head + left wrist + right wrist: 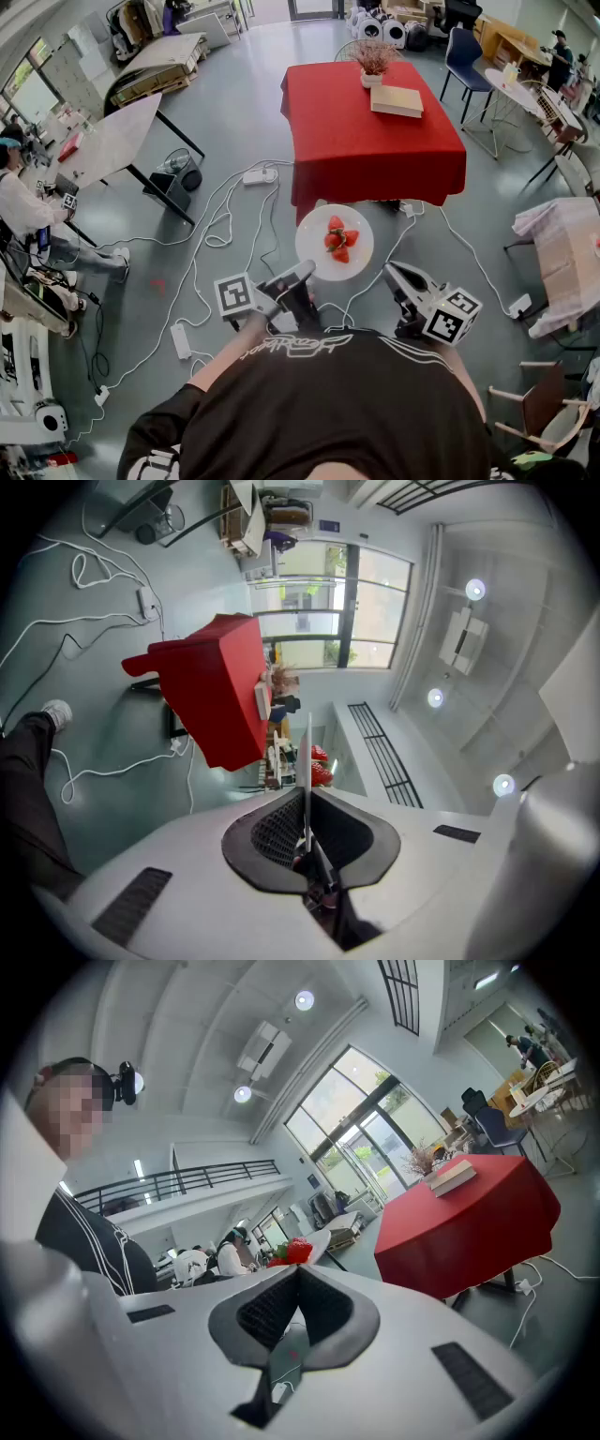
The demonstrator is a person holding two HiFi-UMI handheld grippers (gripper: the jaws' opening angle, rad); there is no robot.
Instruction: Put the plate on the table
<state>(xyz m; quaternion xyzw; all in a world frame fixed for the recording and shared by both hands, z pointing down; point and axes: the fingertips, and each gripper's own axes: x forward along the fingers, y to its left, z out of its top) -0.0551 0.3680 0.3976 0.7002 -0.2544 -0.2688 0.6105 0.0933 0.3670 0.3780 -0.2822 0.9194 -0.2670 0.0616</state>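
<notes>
While the plate (314, 247) hangs over the floor (234, 122), short of the red table (375, 150), we note strawberries (339, 238) heaped at its middle. Left gripper (302, 274) pinches the near rim, pads clamped on the thin edge. We judge this grip carries the load and keeps the plate level so the fruit stays put. Right gripper (392, 274) sits just beside the rim's other near side, jaws pressed together. Whether it touches the plate we cannot tell; we take it as standing by to steady. Table lies ahead, near half bare, a book (397, 100) and potted plant (372, 64) at the far end. Cables (217, 225) trail underneath; a level carry forward remains.
</notes>
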